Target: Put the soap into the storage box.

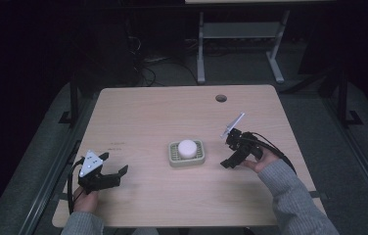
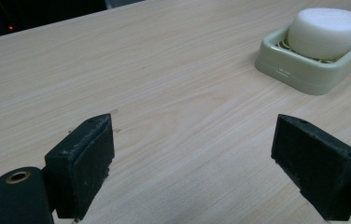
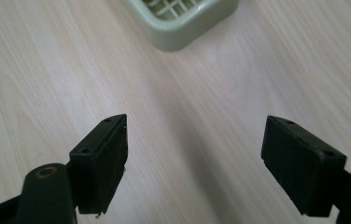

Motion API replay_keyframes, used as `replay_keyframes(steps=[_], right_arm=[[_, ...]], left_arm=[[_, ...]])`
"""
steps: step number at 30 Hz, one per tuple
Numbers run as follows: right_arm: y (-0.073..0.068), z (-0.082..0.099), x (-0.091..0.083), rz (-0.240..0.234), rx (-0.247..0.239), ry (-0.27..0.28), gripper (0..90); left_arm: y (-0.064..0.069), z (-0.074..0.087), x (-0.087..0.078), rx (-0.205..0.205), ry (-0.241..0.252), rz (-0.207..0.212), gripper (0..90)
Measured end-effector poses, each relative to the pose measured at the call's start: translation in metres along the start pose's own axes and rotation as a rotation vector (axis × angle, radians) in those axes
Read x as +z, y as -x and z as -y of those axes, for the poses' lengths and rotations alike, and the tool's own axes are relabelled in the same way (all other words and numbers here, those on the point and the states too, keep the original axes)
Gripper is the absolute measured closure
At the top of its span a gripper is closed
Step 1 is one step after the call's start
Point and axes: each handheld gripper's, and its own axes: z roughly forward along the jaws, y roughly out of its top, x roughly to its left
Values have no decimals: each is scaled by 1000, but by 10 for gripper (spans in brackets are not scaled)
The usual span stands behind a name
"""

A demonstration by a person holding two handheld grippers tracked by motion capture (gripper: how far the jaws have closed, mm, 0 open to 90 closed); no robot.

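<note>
**Soap dish sits between two open grippers, right one closer**

Dim room, pale wood table (image 1: 138,112) with loads of bare surface. From the high view, the green soap dish (image 1: 173,157) with the white soap (image 1: 187,148) in it sits mid-table. The right gripper (image 1: 227,164) is near it, with the dish just off its jaw tips. The left gripper (image 1: 118,172) is farther off, well apart from the dish across open wood. Dish's long axis runs roughly along the line between the two grippers.

Left gripper view: jaws spread wide, holding nothing, dish ahead and off to the right, nothing in the way.

Right gripper view: jaws also wide and empty, a dish corner just ahead, slightly left of the gap.

I'd guess the right one goes in; table edges aren't a worry.
</note>
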Motion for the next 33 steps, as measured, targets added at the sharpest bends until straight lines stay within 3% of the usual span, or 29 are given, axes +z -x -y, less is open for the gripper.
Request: replay_keyframes(steps=[33], right_arm=[[-5, 55, -7, 16, 68, 38, 224]], left_arm=[[1, 1, 1, 4, -12, 6, 128]])
